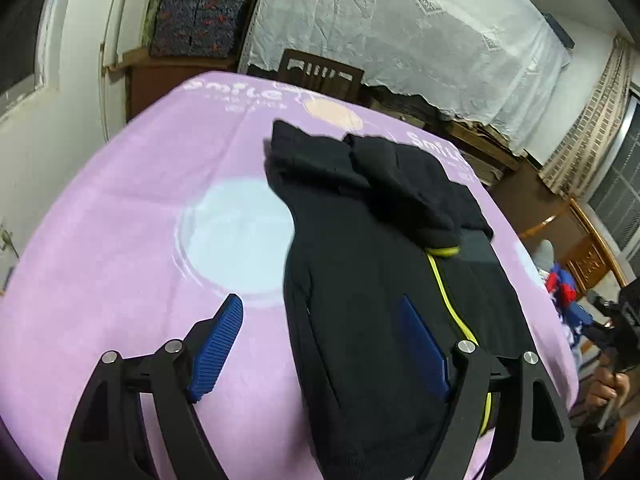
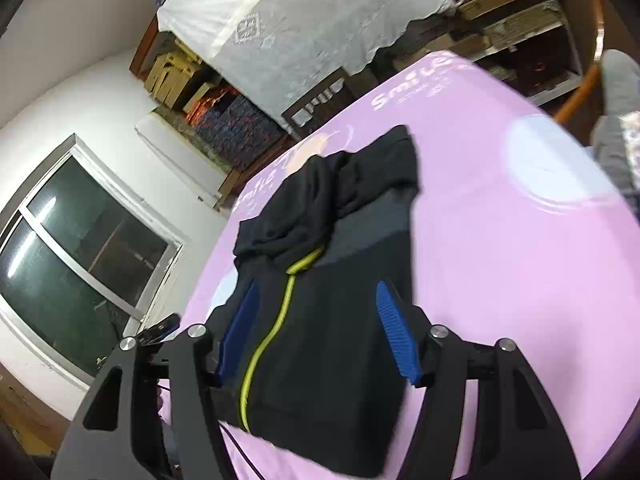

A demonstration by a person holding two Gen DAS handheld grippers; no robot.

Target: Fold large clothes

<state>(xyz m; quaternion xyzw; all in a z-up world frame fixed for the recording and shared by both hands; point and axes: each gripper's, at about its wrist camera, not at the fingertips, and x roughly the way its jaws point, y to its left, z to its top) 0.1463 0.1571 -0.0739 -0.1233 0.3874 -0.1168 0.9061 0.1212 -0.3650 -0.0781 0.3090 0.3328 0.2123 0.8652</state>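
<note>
A black hooded jacket (image 1: 360, 264) with a yellow-green zip lies folded narrow on a pink cloth-covered table (image 1: 120, 240), hood at the far end. My left gripper (image 1: 324, 312) is open above the jacket's near left part, its left finger over pink cloth. In the right wrist view the same jacket (image 2: 332, 320) lies under my right gripper (image 2: 318, 300), which is open and hovers over its near end, one blue pad on each side of the zip area. Neither gripper holds fabric.
A dark wooden chair (image 1: 320, 72) stands behind the table's far edge. A white lace-covered bulk (image 1: 400, 20) and stacked boxes (image 1: 196, 12) fill the back. A window (image 2: 80, 260) is to the left in the right wrist view. Clothes (image 1: 564, 288) lie off the table's right.
</note>
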